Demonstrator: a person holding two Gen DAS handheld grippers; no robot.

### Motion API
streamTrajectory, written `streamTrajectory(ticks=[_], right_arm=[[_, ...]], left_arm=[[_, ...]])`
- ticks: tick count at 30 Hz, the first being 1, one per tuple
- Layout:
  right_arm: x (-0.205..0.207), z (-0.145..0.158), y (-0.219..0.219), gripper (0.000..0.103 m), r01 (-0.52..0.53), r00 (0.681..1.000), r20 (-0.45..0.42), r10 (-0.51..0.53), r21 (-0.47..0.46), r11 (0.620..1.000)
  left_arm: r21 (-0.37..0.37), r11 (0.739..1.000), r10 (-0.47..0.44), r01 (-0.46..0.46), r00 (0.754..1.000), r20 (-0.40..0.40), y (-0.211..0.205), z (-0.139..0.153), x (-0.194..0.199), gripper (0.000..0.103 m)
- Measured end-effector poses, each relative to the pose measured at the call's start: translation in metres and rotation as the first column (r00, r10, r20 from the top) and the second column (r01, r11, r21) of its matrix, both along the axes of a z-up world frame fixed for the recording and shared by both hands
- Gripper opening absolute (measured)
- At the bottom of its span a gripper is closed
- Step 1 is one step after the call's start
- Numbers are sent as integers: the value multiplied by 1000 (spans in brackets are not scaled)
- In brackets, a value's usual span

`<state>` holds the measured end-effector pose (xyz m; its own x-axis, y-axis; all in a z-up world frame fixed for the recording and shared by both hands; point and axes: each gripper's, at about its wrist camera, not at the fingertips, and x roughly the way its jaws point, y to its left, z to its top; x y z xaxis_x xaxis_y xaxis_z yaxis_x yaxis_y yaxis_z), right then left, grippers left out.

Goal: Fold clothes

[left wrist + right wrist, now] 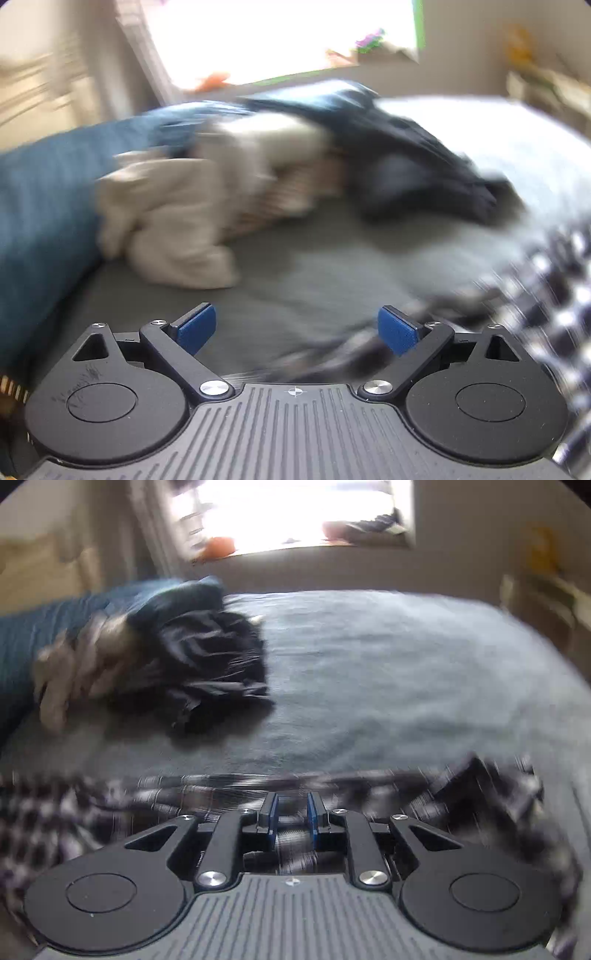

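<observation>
The right gripper (291,816) pinches the plaid shirt (110,805) at the bed's (406,664) near edge, probably to spread it; the left gripper (297,328) is spread, empty (crumpled clothes (177,214) wait near the left edge).

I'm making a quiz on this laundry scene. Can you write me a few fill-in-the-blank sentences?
1. The left gripper has its jaws ____.
2. The right gripper is over a ____ garment.
3. The black garment lies on a ____ bed cover.

Missing words: open; checked; grey
</observation>
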<state>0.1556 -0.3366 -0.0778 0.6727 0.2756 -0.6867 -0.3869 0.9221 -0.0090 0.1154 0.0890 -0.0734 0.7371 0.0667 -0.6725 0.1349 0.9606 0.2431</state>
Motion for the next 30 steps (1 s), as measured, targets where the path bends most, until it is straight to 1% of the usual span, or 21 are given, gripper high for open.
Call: streamTrajectory(ticks=[1, 3, 5, 7, 8, 11, 13, 14, 16, 18, 20, 22, 23, 24, 26, 28, 30], right_arm=[[5, -2, 18, 18, -89, 996, 15, 90, -71, 993], [9, -4, 49, 18, -237, 970, 14, 242, -160, 958], [9, -6, 76, 18, -361, 929, 1, 371, -224, 905], [9, -13, 102, 18, -468, 876, -21, 481, -276, 840], [10, -16, 114, 18, -509, 851, -27, 525, -290, 810], [11, -27, 139, 17, -594, 795, -45, 605, -263, 760], [10, -37, 149, 17, -625, 770, -46, 636, -256, 738], [11, -42, 151, 17, -634, 762, -49, 645, -256, 730], [13, -54, 150, 17, -629, 765, -54, 642, -277, 726], [19, -62, 145, 17, -615, 779, -70, 623, -276, 739], [23, -66, 138, 17, -595, 798, -85, 597, -271, 757], [23, -67, 132, 14, -574, 814, -81, 575, -258, 777], [23, -68, 129, 4, -559, 825, -76, 560, -257, 788], [23, -66, 127, 0, -539, 837, -60, 544, -258, 801], [22, -62, 122, 0, -495, 861, -13, 509, -256, 830], [22, -55, 117, 0, -445, 879, 51, 474, -270, 854], [25, -49, 111, 0, -443, 884, 57, 464, -219, 869]], left_arm=[[31, 999, -40, 41, 999, -37, -14, -8, 5, 95], [83, 990, -105, 114, 989, -105, -37, -27, 9, 95], [126, 979, -142, 160, 980, -138, -53, -45, 7, 95], [134, 975, -159, 178, 977, -140, -57, -57, 0, 95], [132, 976, -155, 173, 978, -137, -56, -60, -3, 95], [113, 982, -139, 150, 985, -103, -49, -63, -17, 95], [128, 984, -114, 125, 990, -85, -46, -65, -19, 95], [133, 985, -97, 109, 991, -89, -45, -67, -16, 95], [134, 988, -59, 72, 993, -100, -42, -69, -11, 95], [135, 989, -40, 54, 993, -109, -40, -69, -9, 95], [152, 987, -34, 50, 994, -106, -42, -71, -9, 95], [159, 986, -29, 46, 994, -105, -44, -72, -7, 95], [162, 986, -27, 43, 994, -104, -45, -73, -6, 95], [165, 985, -24, 41, 994, -103, -47, -74, -6, 95], [171, 985, -19, 37, 995, -101, -49, -76, -4, 95], [177, 984, -15, 32, 995, -99, -52, -78, -2, 95], [183, 983, -10, 28, 995, -98, -54, -80, 0, 95]])
